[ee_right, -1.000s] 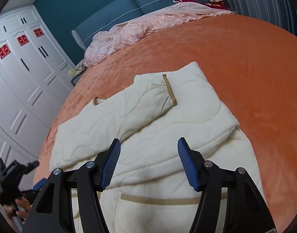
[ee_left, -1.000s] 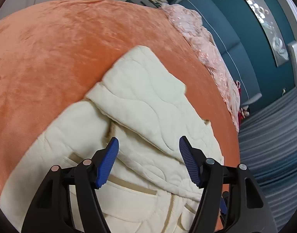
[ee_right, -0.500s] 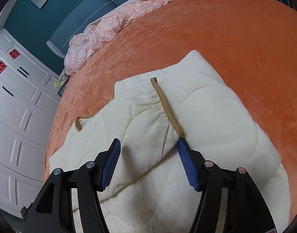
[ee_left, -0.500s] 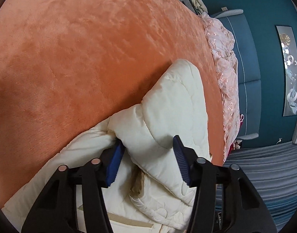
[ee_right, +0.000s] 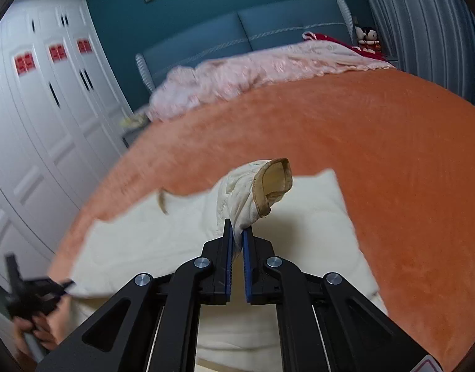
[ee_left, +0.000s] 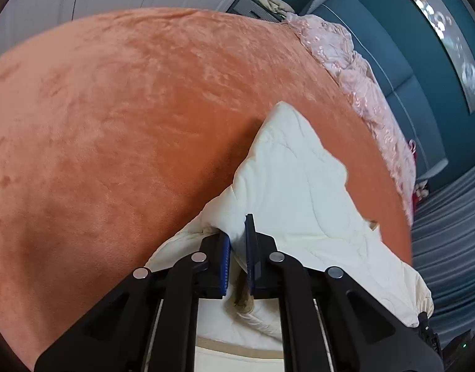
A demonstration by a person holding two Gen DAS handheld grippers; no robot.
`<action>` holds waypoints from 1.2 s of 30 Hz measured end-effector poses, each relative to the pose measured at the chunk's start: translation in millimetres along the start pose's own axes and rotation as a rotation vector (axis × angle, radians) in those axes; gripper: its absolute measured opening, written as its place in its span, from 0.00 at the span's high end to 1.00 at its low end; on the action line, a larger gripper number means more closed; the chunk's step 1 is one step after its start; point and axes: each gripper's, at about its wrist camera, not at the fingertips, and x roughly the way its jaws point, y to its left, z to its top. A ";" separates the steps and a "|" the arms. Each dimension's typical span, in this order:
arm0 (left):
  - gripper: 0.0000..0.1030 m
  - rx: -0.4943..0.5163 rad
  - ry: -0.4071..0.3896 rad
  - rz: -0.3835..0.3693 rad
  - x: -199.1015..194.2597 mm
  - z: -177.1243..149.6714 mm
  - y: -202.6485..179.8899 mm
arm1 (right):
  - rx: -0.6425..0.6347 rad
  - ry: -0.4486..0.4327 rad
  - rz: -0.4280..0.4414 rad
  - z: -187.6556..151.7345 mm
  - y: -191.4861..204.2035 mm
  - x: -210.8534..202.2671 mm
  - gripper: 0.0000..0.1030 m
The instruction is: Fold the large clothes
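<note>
A cream quilted jacket with tan trim lies on an orange bed cover. My left gripper is shut on a fold at the jacket's left edge. In the right wrist view the jacket spreads across the cover, and my right gripper is shut on its sleeve, just below the tan cuff, which stands lifted above the body. The left gripper also shows at the lower left of that view, held by a hand.
A pink lace blanket lies bunched at the head of the bed by the blue headboard. White wardrobe doors stand to the left. Grey curtains hang to the right. The orange cover extends wide around the jacket.
Both grippers went from open to shut. The left closed on the jacket's folded edge. The right closed on the sleeve near the cuff and lifted it off the jacket.
</note>
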 end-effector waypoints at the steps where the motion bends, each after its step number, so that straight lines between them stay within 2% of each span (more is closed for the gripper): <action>1: 0.92 0.034 0.005 0.032 5.3 -4.5 -3.3 | 0.002 0.056 -0.033 -11.8 -8.4 14.8 0.96; 3: 0.92 0.066 0.025 0.077 17.3 -12.5 -4.0 | 0.025 0.125 -0.061 -31.9 -22.2 31.2 0.96; 7: 0.92 0.117 0.007 0.111 27.2 -18.4 -4.2 | 0.042 0.167 -0.077 -51.5 -29.3 44.8 0.96; 15: 0.91 0.236 -0.073 0.147 35.9 -36.0 -6.9 | 0.039 0.175 -0.087 -71.3 -33.4 61.4 0.95; 18: 0.90 0.265 -0.102 0.163 36.0 -40.2 -10.4 | 0.060 0.167 -0.060 -70.8 -37.1 63.5 0.95; 20: 0.89 0.258 -0.104 0.148 32.9 -39.4 -9.2 | 0.097 0.167 -0.029 -69.0 -42.4 59.1 0.93; 22: 0.85 0.260 -0.086 0.136 21.0 -34.8 -8.4 | 0.128 0.166 -0.044 -64.4 -42.5 42.6 0.85; 24: 0.80 0.293 -0.104 0.148 -2.5 -33.3 -11.5 | 0.137 0.115 -0.064 -60.6 -35.7 13.9 0.80; 26: 0.83 0.356 -0.166 0.187 -28.4 -33.7 -20.7 | 0.108 0.046 -0.086 -55.4 -22.2 -10.3 0.80; 28: 0.83 0.389 -0.205 0.184 -43.9 -31.7 -37.4 | 0.054 0.003 -0.101 -48.6 2.2 -19.2 0.78; 31: 0.82 0.433 -0.176 0.128 -38.0 -29.7 -74.0 | -0.002 0.014 -0.041 -34.4 39.8 -5.7 0.78; 32: 0.82 0.449 -0.159 0.123 -29.2 -32.0 -85.5 | -0.036 0.008 -0.045 -30.5 52.2 -1.6 0.78; 34: 0.82 0.491 -0.102 0.141 -4.9 -39.2 -101.8 | -0.093 -0.014 -0.130 -22.2 64.5 0.5 0.78; 36: 0.81 0.518 -0.042 0.161 18.9 -46.6 -106.8 | -0.057 0.010 -0.176 -14.3 51.7 1.7 0.76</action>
